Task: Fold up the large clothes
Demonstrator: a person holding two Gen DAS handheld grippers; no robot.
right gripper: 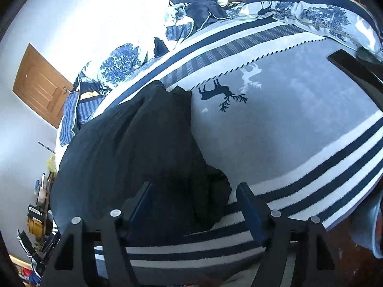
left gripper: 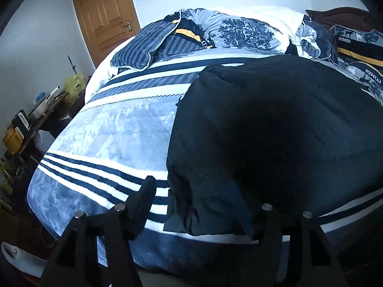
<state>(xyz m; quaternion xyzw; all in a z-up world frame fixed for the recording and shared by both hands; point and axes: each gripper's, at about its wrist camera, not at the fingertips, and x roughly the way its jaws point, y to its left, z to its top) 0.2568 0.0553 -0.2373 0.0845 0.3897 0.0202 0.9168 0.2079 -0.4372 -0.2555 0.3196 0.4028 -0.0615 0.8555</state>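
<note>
A large black garment (left gripper: pixel 275 131) lies spread on a bed with a blue, white and navy striped blanket (left gripper: pixel 115 129). My left gripper (left gripper: pixel 198 201) is open over the garment's near left corner, which lies between its fingers; the left finger (left gripper: pixel 143 196) is over the blanket, the right one is lost against the black cloth. In the right wrist view the garment (right gripper: pixel 134 148) lies folded lengthwise at the left. My right gripper (right gripper: pixel 194 201) is open over its near right corner, close above the blanket (right gripper: pixel 299 124).
Rumpled quilts and pillows (left gripper: pixel 239 31) are heaped at the head of the bed. A wooden door (left gripper: pixel 105 16) stands in the far wall. A cluttered side table (left gripper: pixel 36 117) stands left of the bed. A dark flat object (right gripper: pixel 354 71) lies at the blanket's right edge.
</note>
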